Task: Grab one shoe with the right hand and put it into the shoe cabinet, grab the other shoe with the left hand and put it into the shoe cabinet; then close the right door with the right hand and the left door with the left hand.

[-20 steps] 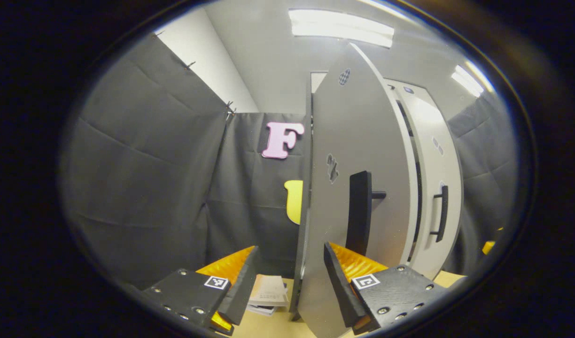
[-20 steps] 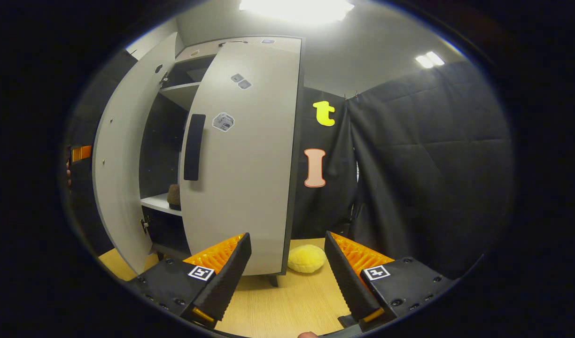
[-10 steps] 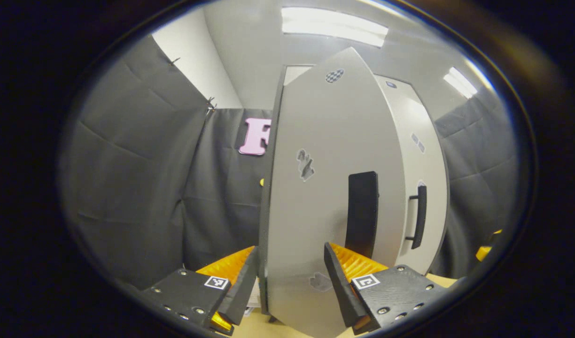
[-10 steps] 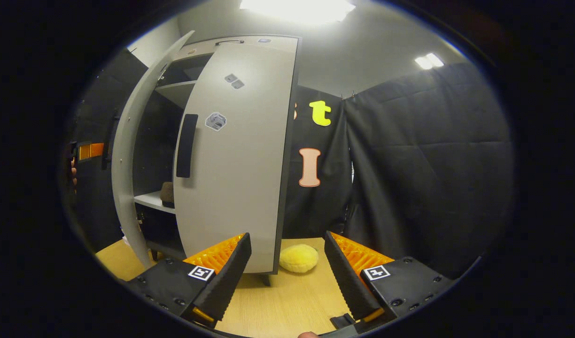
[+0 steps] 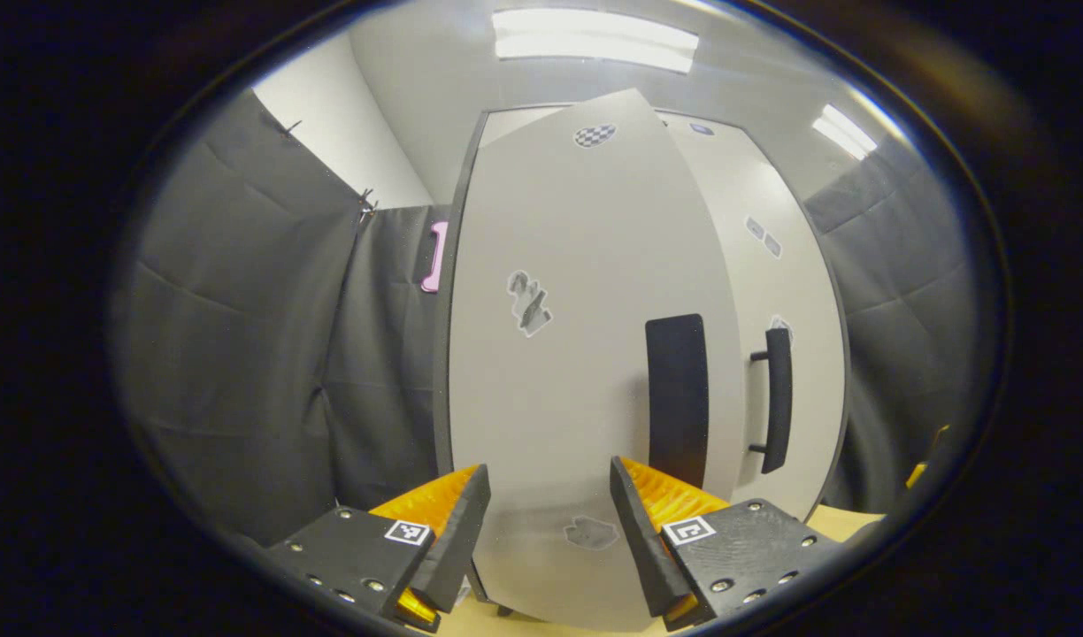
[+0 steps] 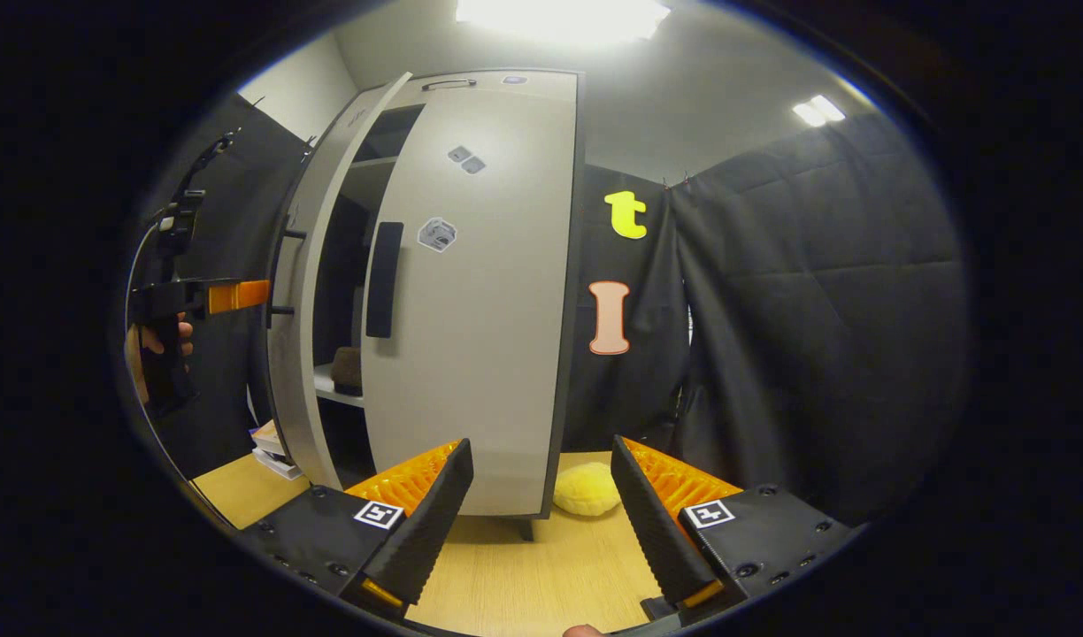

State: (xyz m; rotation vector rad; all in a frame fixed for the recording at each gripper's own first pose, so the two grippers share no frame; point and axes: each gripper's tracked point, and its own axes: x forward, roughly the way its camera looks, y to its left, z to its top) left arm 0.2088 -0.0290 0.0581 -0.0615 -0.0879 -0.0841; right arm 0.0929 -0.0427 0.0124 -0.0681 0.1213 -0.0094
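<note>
Swung further toward the shoe cabinet [image 6: 506,88] since a second ago, the left door [image 5: 577,354] is faced square-on by the left claw [image 5: 541,522], jaws apart and empty, while a shoe [image 6: 347,370] is glimpsed on the shelf through the gap.

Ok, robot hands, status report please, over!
Left gripper open, at left door. Right gripper open, empty. Right door shut, left door ajar. Nothing blocking.

Both cams face shoe cabinet [image 5: 595,354] [image 6: 480,310]; left nearer, right further back.
</note>
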